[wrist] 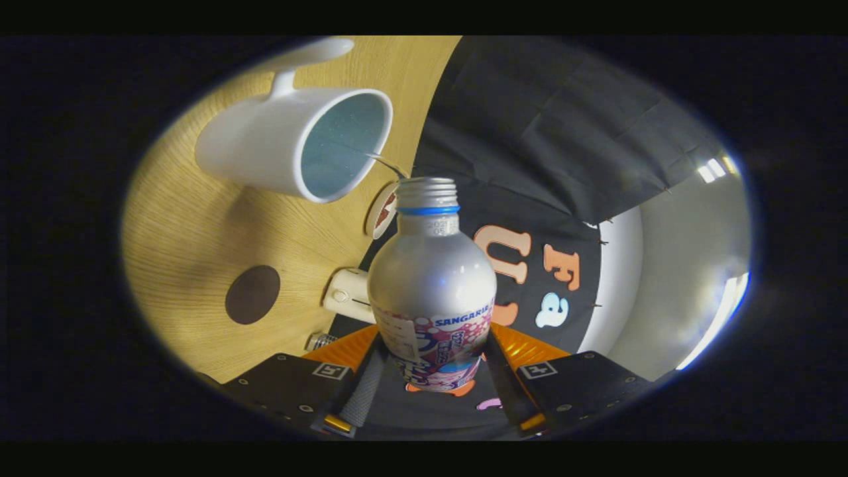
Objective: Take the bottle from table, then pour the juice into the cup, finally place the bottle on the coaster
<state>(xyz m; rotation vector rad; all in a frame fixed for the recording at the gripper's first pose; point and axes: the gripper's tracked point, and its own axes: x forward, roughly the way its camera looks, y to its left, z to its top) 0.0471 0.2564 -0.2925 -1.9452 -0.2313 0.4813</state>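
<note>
The jaws of the gripper are clamped on the bottle at lower centre, tipped toward the cup at upper left, a thin stream entering it. Pickup looks done, pouring is underway; the dark coaster on the bench awaits.

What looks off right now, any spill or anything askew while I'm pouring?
Nothing stands out. The gripper is shut on the bottle, tilted toward the white cup; a thin stream runs into the cup. No juice shows on the table.
</note>
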